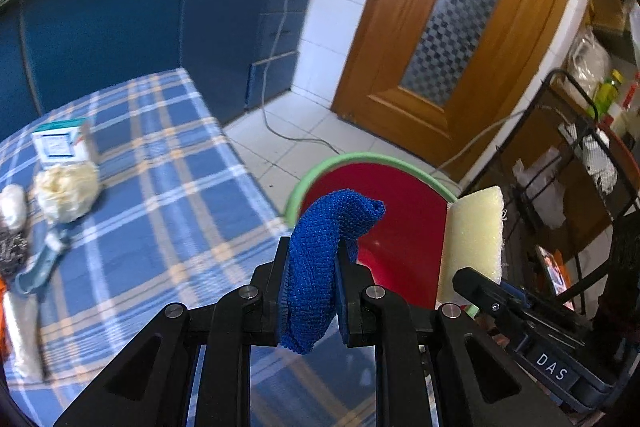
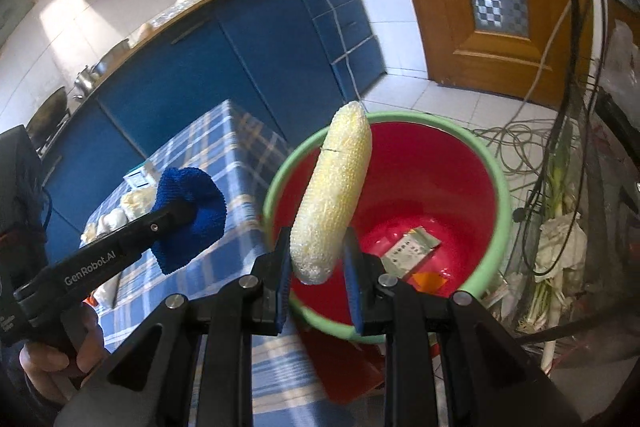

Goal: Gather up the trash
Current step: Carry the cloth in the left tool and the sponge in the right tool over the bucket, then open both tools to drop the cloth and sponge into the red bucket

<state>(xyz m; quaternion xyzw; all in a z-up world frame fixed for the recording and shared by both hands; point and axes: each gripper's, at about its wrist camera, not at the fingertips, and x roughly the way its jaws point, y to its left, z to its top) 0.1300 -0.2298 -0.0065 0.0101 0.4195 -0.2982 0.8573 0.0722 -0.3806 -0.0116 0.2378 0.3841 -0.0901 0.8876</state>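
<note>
My left gripper is shut on a blue knitted cloth and holds it at the table's right edge, beside the red bucket with a green rim. My right gripper is shut on a pale yellow sponge and holds it over the red bucket, which stands on the floor. The sponge also shows in the left wrist view, to the right of the cloth. The left gripper with the blue cloth shows in the right wrist view. Paper wrappers lie in the bucket's bottom.
On the blue plaid tablecloth lie a small white-and-teal box, a crumpled cream ball, a steel scourer and a blue-handled tool. Blue cabinets stand behind. A wire rack and cables are right.
</note>
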